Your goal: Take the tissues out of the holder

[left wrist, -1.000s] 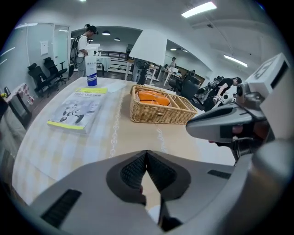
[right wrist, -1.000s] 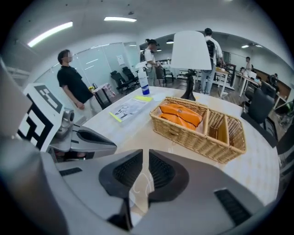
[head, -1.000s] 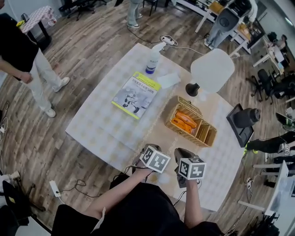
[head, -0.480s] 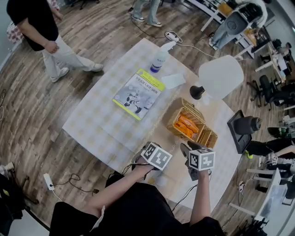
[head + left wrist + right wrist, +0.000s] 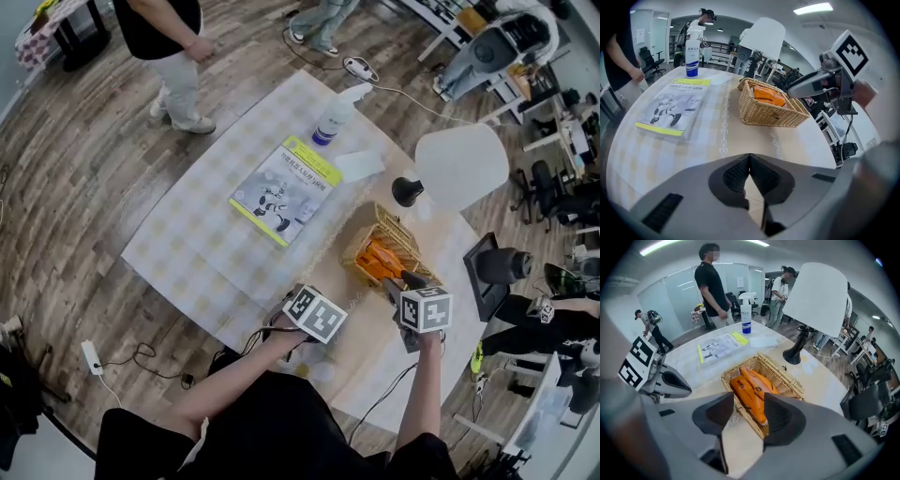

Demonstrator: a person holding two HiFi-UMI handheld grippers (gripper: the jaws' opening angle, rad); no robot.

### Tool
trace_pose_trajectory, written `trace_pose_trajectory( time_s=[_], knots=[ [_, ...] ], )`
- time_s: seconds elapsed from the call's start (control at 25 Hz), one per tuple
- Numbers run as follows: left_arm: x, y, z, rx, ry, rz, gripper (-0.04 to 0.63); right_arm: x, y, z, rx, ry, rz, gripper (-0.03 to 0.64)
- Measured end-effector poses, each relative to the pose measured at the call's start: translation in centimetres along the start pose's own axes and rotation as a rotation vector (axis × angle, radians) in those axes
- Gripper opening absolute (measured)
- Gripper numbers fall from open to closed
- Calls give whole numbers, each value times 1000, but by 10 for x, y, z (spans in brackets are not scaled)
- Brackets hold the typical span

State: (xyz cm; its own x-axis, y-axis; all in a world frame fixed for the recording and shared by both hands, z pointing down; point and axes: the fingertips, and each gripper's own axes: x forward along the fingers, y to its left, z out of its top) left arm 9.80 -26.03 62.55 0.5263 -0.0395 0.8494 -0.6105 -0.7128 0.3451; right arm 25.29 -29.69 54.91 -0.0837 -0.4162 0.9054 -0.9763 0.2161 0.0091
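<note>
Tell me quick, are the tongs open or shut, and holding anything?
Left tongs: shut, empty.
Right tongs: just been opening, now open, nothing held; the orange tissue packs sit in the basket just ahead.

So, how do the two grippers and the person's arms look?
Both grippers are grey with dark pads inside the jaws: left gripper, right gripper. Each carries a white cube printed with black square markers. The person wears a black top; the forearms are uncovered. The right jaws have just been opening, nothing between them.
</note>
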Motion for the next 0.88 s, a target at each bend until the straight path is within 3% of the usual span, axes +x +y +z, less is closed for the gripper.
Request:
trace_pose_trajectory(
  time_s=[0.48, 0.88],
  knots=[
    [4, 13, 1, -36, 5, 1, 2, 38, -18, 12, -74, 82, 13, 241],
    [10, 10, 6, -49, -4, -15, 2, 62, -25, 4, -139, 180, 20, 242]
  ],
)
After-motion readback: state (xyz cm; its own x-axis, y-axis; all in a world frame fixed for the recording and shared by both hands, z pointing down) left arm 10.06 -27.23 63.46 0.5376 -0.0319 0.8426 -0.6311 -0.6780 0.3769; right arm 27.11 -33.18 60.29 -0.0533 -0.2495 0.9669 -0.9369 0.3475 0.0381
